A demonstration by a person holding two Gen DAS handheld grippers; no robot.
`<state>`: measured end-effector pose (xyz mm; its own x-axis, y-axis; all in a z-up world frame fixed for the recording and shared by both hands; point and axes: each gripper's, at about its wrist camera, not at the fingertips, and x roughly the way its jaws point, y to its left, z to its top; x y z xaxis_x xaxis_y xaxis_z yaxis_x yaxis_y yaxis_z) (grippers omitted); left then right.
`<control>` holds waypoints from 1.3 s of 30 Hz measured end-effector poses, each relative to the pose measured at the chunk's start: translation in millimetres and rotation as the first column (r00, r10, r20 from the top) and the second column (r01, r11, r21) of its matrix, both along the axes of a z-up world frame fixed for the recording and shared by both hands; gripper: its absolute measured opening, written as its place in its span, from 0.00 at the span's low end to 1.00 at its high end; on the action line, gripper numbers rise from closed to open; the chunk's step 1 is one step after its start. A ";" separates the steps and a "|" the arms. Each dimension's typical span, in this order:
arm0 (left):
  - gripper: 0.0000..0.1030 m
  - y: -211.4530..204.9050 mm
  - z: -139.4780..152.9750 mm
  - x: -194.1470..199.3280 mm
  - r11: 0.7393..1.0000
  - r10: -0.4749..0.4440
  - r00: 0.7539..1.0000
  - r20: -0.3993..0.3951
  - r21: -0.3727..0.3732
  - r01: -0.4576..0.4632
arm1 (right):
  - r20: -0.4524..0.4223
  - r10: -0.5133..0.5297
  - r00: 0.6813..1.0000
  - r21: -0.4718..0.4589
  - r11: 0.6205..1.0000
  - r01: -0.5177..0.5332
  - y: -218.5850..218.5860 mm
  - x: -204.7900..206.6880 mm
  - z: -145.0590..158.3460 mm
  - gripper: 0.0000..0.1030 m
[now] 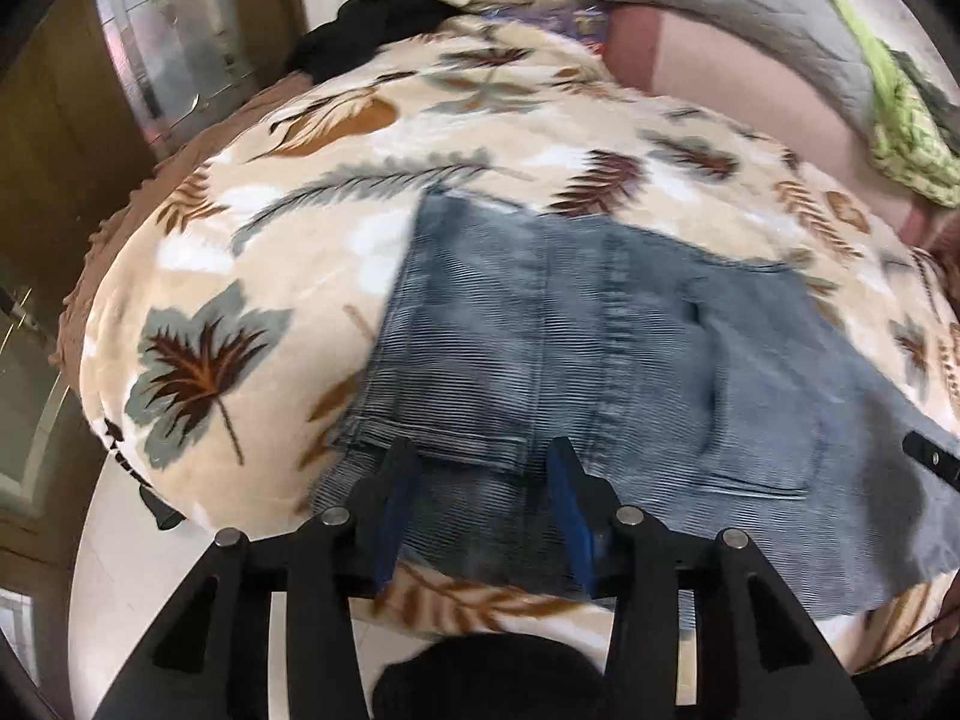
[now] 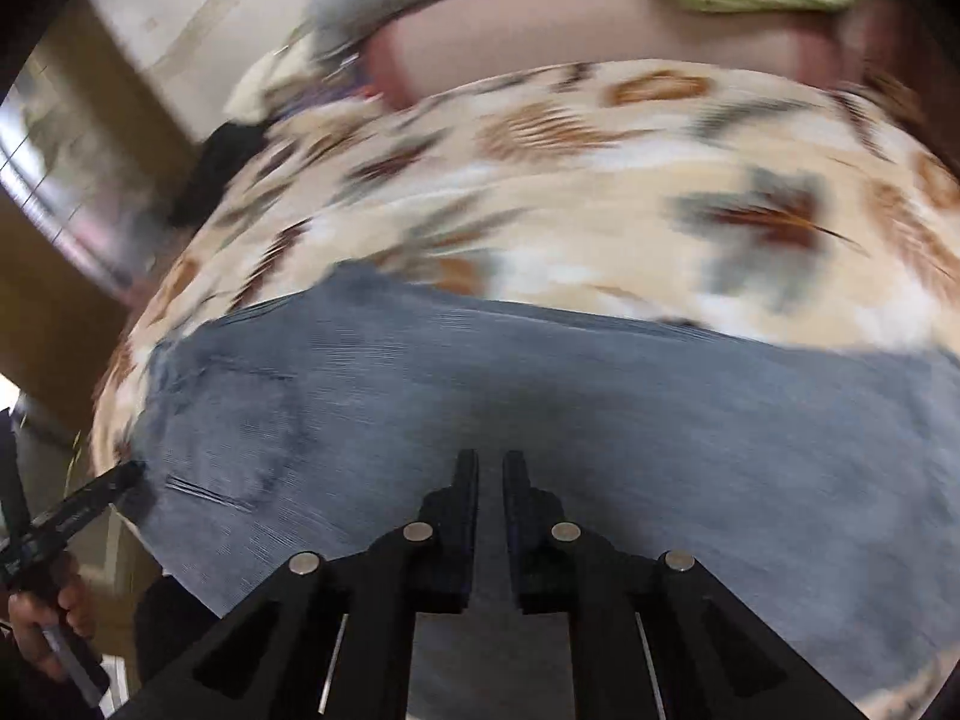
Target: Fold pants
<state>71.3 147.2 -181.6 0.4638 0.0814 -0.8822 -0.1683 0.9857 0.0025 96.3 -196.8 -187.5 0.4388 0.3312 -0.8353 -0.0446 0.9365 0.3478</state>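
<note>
Blue jeans [image 1: 600, 348] spread flat on a leaf-print blanket [image 1: 252, 240] covering a bed, already doubled with a back pocket up. Left hand-held gripper [image 1: 483, 468] hovering low over the near edge, fingers apart, gripping nothing. Right hand-held gripper [image 2: 490, 474] angled down over the denim, fingers almost together, cloth between them impossible to confirm. Best pinching both layers at the edge, then lifting evenly to fold without wrinkles.
</note>
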 end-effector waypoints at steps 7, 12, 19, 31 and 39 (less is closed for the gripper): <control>0.52 18.9 -18.3 5.2 0.997 -0.023 1.000 -0.016 -0.077 0.022 | -0.031 0.083 0.996 0.007 0.997 -0.083 78.0 53.7 -17.6 0.10; 0.52 18.1 -22.4 10.4 0.996 -0.057 0.998 -0.006 -0.073 0.057 | -0.050 0.078 0.996 -0.036 0.996 -0.080 101.2 85.8 -35.0 0.10; 0.53 14.7 -25.3 16.3 0.996 -0.076 0.997 -0.007 -0.056 0.075 | -0.078 -0.009 0.997 -0.005 1.000 0.009 93.3 127.8 -38.2 0.09; 0.64 5.3 -24.3 14.6 0.996 -0.090 0.996 -0.020 -0.024 0.090 | 0.059 -0.113 0.992 0.001 0.994 0.113 12.4 56.7 13.3 0.19; 0.69 -54.8 15.6 -4.2 0.976 -0.165 0.985 0.045 0.150 0.156 | -0.009 -0.189 0.982 -0.079 0.979 0.188 -65.9 -40.5 -4.9 0.24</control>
